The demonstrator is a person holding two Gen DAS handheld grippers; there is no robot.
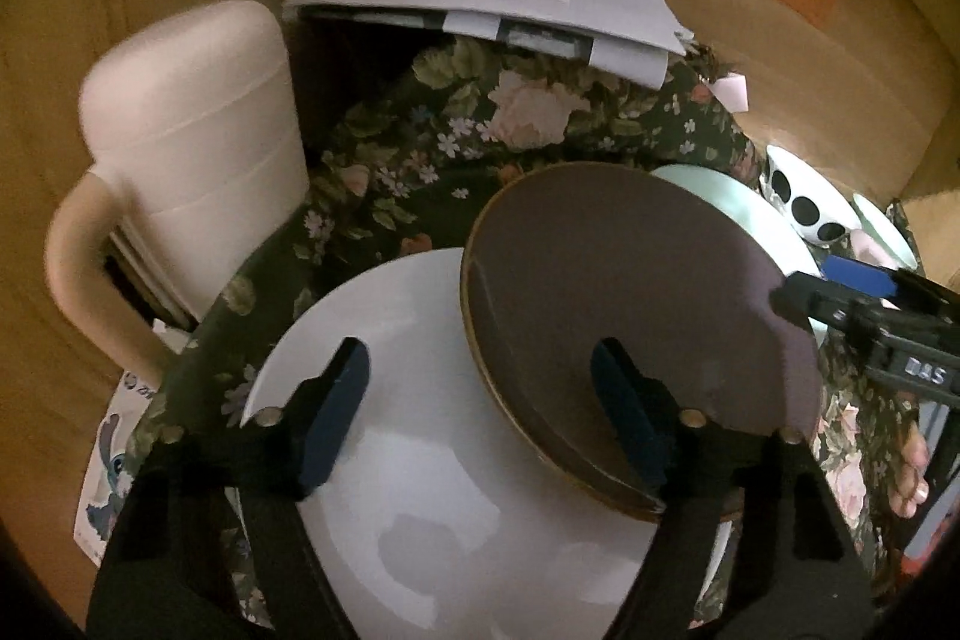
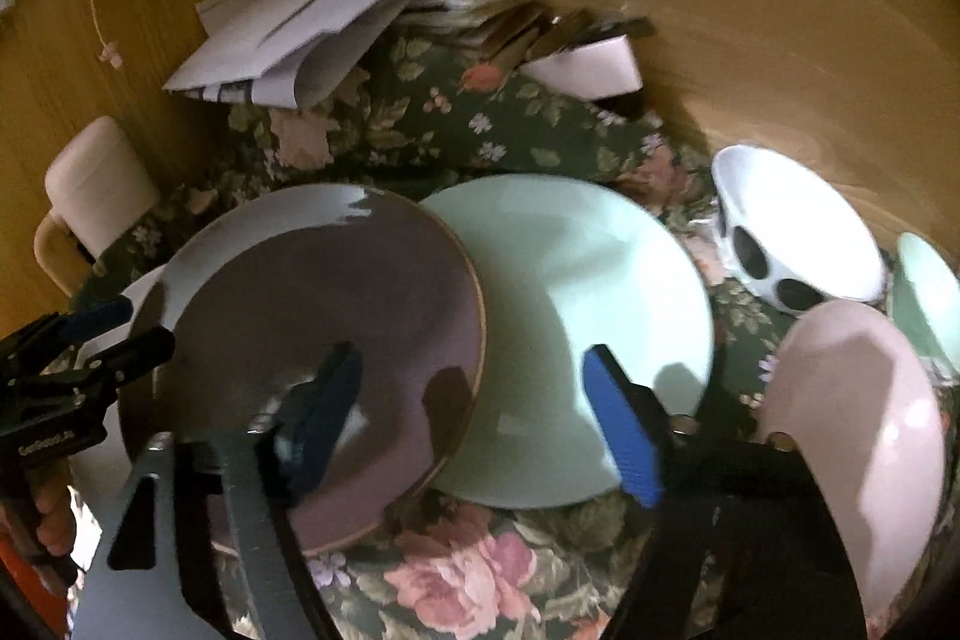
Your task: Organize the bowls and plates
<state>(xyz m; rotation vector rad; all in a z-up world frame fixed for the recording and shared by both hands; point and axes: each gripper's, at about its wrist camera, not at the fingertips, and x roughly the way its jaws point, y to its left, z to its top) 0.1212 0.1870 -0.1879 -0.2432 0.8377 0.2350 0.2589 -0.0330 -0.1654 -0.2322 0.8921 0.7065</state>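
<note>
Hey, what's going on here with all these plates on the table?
A person with a handheld gripper in each hand is sorting dishes on a floral tablecloth. Both the left gripper and the right gripper are open over the plates. A purple plate lies tilted, overlapping a white plate and a mint-green plate. A polka-dot bowl and a pink bowl sit to the right. Nothing is gripped right now.

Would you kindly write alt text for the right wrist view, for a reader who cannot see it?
An open right gripper hovers over a mauve plate that overlaps a mint plate on a floral tablecloth. A pink bowl and a spotted bowl sit to the right; the left gripper enters at the left edge.
</note>
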